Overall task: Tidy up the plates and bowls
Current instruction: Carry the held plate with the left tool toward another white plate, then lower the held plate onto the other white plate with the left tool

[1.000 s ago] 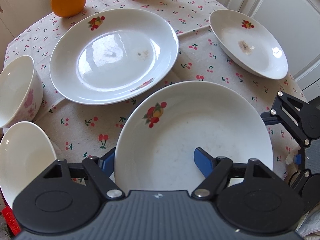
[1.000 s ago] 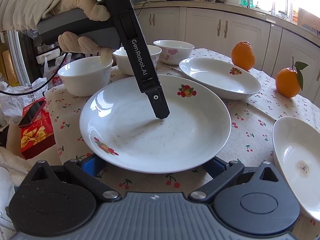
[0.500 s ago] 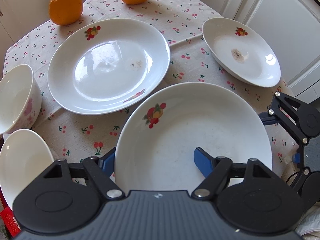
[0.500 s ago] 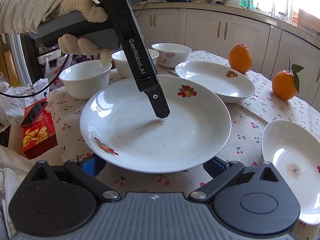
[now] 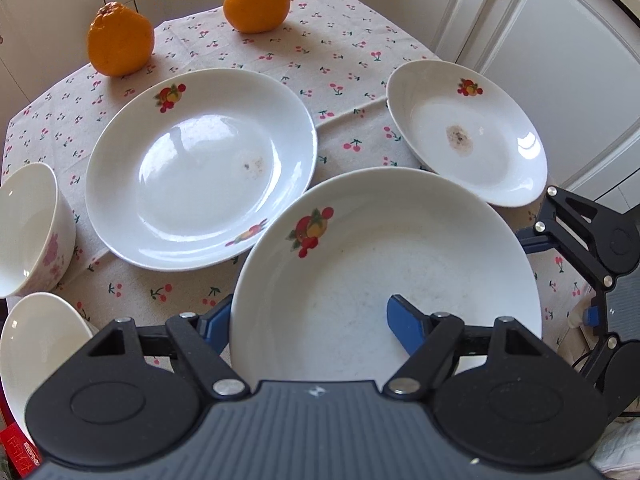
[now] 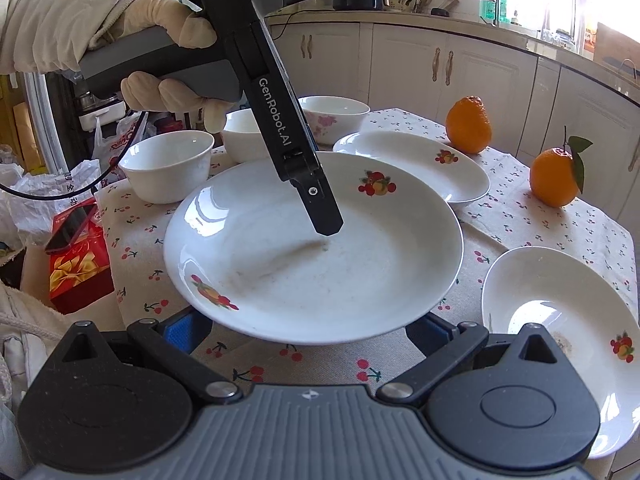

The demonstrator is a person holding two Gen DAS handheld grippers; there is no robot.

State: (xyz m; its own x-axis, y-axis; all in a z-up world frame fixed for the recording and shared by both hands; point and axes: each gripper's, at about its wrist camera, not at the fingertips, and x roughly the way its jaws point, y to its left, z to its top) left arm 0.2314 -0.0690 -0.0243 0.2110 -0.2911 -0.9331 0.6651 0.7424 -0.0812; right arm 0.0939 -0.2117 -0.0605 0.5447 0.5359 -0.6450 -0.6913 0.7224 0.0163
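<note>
Across the cherry-print worktop (image 5: 340,52), plates and bowls lie unstacked; one plate is off the cloth in my grip.

Largest first: the near plate (image 5: 400,264) is pinched at its rim by my left gripper (image 5: 312,320), jaws clenched one above and one below, presumably for stacking on the second large plate (image 5: 192,168) beside it. My right gripper (image 6: 304,328) hangs under the rim, jaws released, apparently as support. The small plate (image 5: 468,132) and bowls (image 6: 168,164) wait untouched.
</note>
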